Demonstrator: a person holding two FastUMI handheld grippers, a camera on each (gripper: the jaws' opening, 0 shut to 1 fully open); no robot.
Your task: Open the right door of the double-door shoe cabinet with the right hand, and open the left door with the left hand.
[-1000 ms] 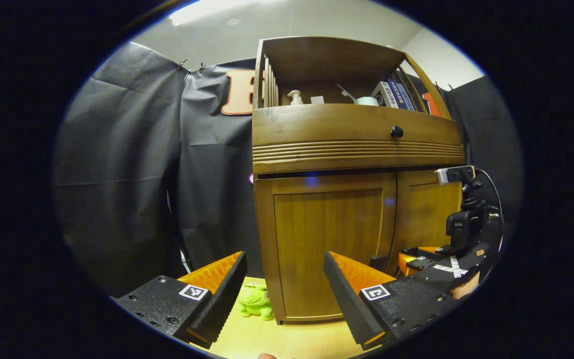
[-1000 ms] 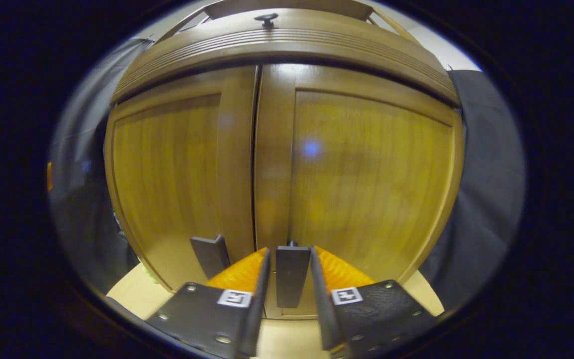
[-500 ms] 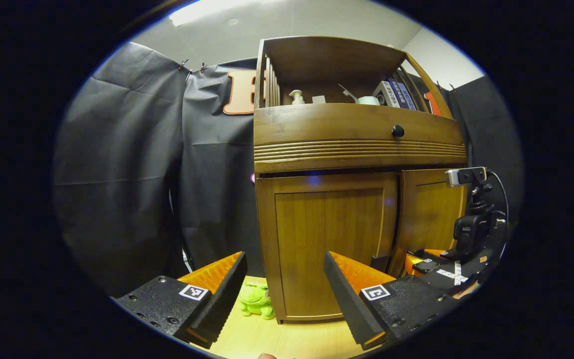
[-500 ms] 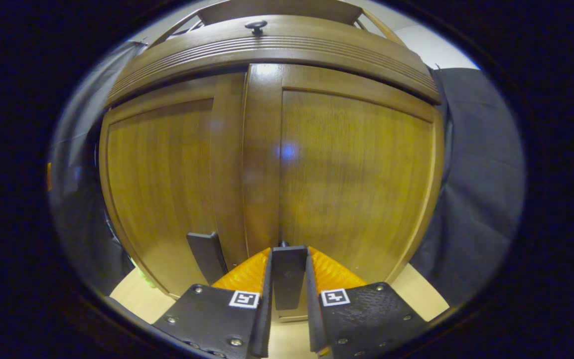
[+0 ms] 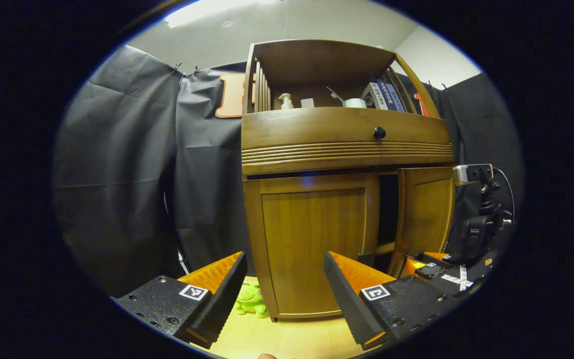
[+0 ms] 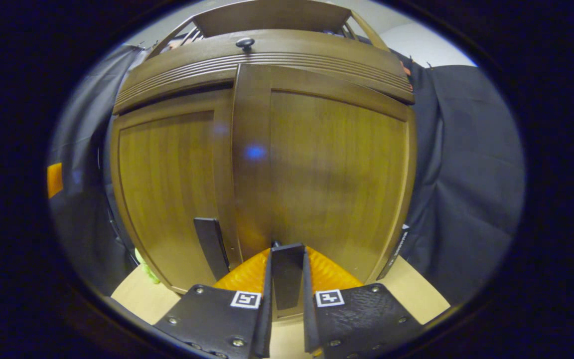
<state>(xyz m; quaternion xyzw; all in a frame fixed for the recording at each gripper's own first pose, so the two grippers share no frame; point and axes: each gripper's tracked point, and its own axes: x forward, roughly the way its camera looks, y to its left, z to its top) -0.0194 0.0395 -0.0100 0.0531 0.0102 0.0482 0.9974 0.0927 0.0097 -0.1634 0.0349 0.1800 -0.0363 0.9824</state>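
Note:
The wooden shoe cabinet [image 5: 347, 144] stands on a light wooden floor. In the left gripper view its left door [image 5: 312, 239] is closed, and the right door [image 5: 426, 214] stands swung out, with a dark gap between the two. My right gripper [image 6: 287, 269] is shut on the right door's dark flat handle [image 6: 287, 274], seen close up in the right gripper view. The left door's handle [image 6: 211, 244] hangs free beside it. My left gripper [image 5: 282, 289] is open, low and in front of the left door, apart from it. The right gripper [image 5: 426, 267] also appears at the right door's foot.
A green plush toy [image 5: 251, 299] lies on the floor at the cabinet's left foot. Above the doors runs a drawer with a black knob [image 5: 379, 132], and an open shelf holds a bottle, a cup and books. Black cloth hangs on both sides.
My right gripper closed onto the right door's handle and pulled the door outward; a dark gap has opened between the doors. The left gripper has stayed open and shifted slightly.

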